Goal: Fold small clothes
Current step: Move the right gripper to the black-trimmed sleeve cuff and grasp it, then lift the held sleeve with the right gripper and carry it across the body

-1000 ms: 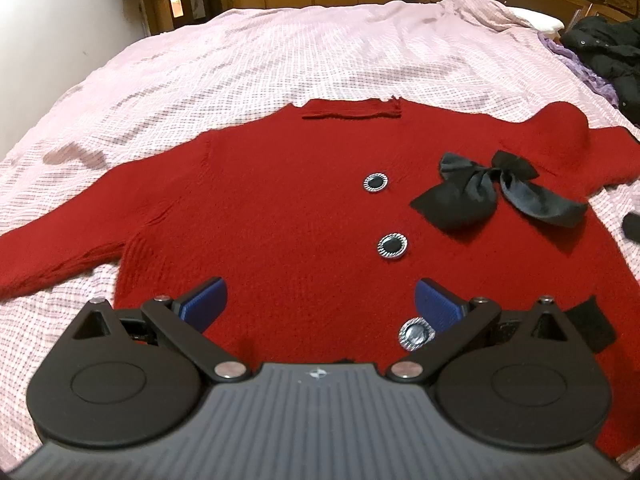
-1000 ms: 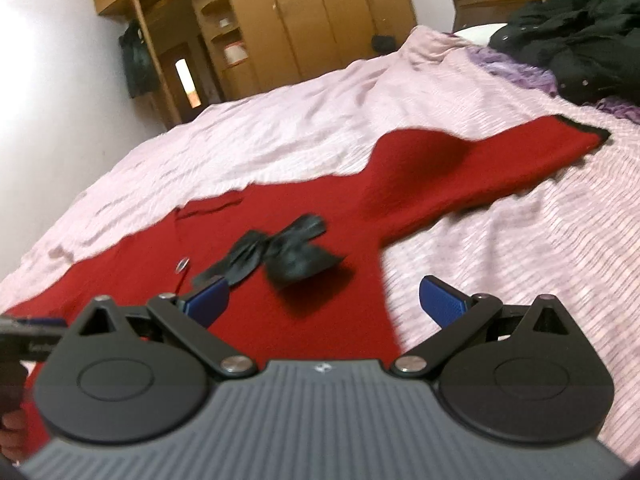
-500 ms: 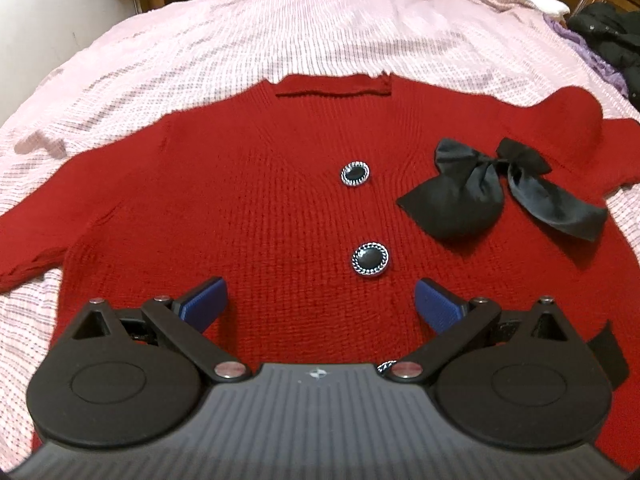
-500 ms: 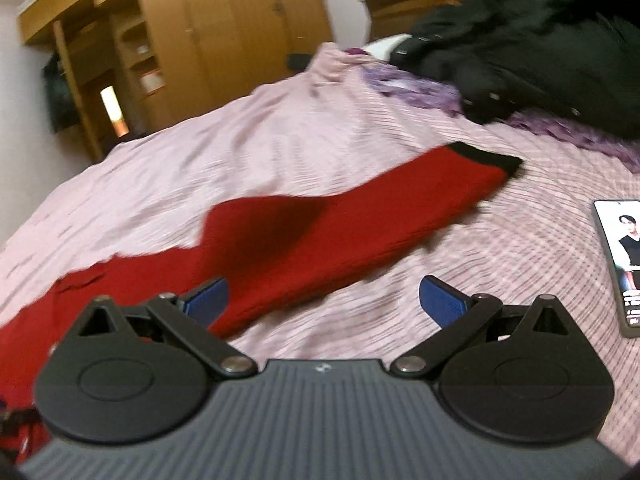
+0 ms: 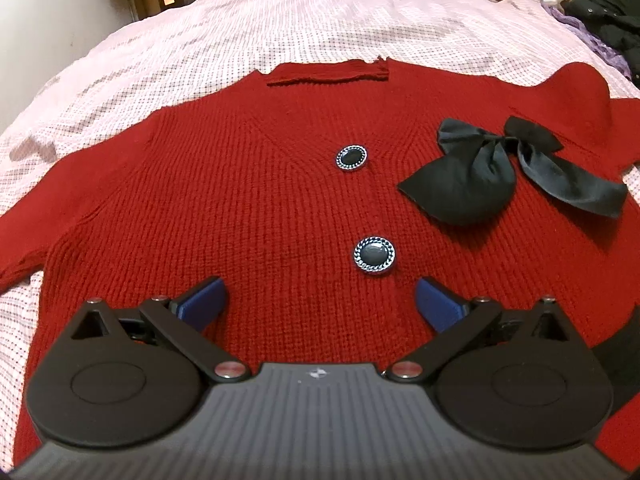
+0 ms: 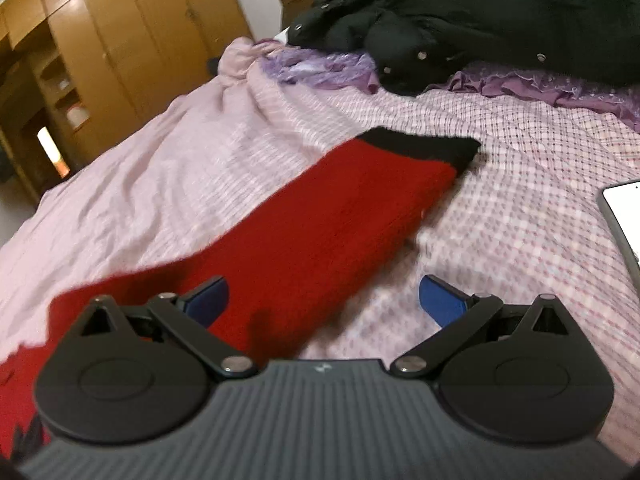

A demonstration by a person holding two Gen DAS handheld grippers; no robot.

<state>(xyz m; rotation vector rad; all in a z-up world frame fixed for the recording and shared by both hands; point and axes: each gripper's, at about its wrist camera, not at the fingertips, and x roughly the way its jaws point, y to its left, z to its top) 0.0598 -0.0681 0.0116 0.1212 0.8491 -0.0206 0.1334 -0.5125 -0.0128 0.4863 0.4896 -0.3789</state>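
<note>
On a bed covered by a pink checked bedspread [image 5: 280, 32], a red knit cardigan [image 5: 224, 200] lies spread flat, front up, its neckband [image 5: 328, 74] toward the far end. The left claw [image 5: 320, 300] hangs low over the cardigan's lower front with its blue fingers [image 5: 204, 300] spread wide and nothing between them. Just ahead of it sit two dark, silver-rimmed buttons [image 5: 374, 256], one behind the other along the centre line. A black ribbon bow [image 5: 480, 176] rests on the chest to the right of them. One sleeve [image 5: 36, 216] runs off to the left edge of the left wrist view, and bare bedspread lies open beyond the neckband.

The right claw [image 6: 322, 300] is likewise wide open and empty, poised above the cardigan's other sleeve [image 6: 320, 232], which stretches away across the bed to a black cuff [image 6: 420, 146]. The left finger sits over red knit, the right one over bare bedspread; whether either touches cloth cannot be told. A phone [image 6: 624, 216] lies at the right edge, well apart from the cuff. Dark clothing [image 6: 460, 12] and purple fabric [image 6: 332, 68] are heaped past the cuff.
</note>
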